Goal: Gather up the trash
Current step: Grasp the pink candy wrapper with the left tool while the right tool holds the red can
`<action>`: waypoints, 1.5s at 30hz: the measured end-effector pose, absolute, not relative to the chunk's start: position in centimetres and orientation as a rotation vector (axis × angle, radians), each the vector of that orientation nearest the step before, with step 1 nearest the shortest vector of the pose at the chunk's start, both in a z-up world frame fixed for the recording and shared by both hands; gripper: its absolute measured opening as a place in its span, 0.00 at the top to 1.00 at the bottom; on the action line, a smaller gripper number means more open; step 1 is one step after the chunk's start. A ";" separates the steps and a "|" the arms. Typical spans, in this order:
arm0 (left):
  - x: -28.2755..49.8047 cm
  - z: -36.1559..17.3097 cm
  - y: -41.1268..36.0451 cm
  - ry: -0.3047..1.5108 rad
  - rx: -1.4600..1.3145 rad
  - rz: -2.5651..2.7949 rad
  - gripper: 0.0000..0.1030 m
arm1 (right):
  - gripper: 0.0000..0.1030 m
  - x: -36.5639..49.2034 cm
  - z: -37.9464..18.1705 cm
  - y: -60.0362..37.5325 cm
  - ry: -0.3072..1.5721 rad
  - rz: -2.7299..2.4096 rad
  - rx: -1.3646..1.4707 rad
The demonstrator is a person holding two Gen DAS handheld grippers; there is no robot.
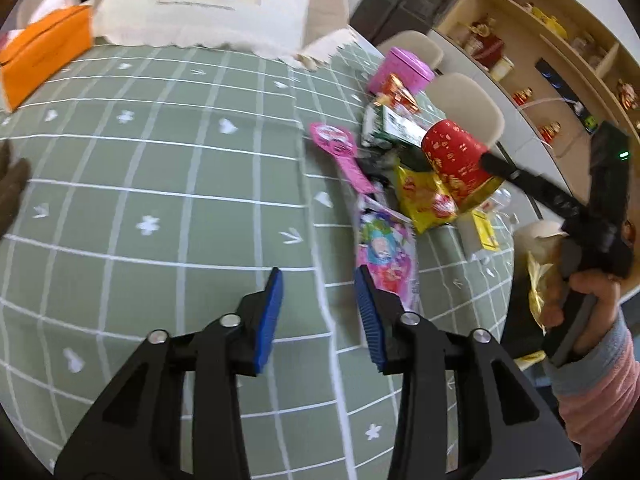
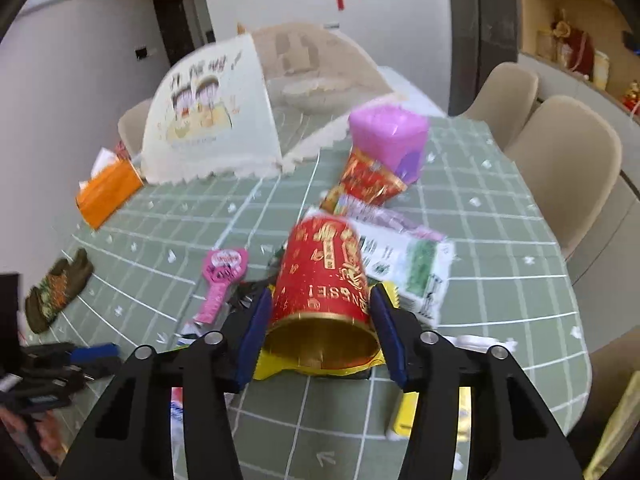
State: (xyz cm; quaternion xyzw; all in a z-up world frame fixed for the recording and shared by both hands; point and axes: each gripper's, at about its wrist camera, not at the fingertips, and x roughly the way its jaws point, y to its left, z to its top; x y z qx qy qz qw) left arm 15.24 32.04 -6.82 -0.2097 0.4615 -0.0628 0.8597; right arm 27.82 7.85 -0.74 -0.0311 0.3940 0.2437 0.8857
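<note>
My right gripper (image 2: 320, 300) is shut on a red paper cup with gold print (image 2: 322, 280), held on its side above the table, gold mouth toward the camera. The cup also shows in the left wrist view (image 1: 460, 164), with the right gripper's finger on it. My left gripper (image 1: 318, 284) is open and empty, low over the green checked tablecloth (image 1: 160, 200), just left of a pink cartoon wrapper (image 1: 386, 252). More trash lies in a pile: a yellow wrapper (image 1: 424, 200), a pink paddle-shaped wrapper (image 2: 222, 276), a green-white packet (image 2: 416, 264) and a red foil wrapper (image 2: 368, 184).
A purple tin (image 2: 390, 140), an orange tissue box (image 2: 108, 192) and a white mesh food cover (image 2: 212, 116) stand at the far side. A dark glove (image 2: 56, 292) lies at the left. Beige chairs (image 2: 568, 168) line the right edge, with shelves (image 1: 552, 40) behind.
</note>
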 end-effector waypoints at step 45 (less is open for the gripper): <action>16.1 -7.7 26.4 0.982 -0.376 -0.033 0.65 | 0.94 20.7 -0.1 0.9 0.815 0.521 0.027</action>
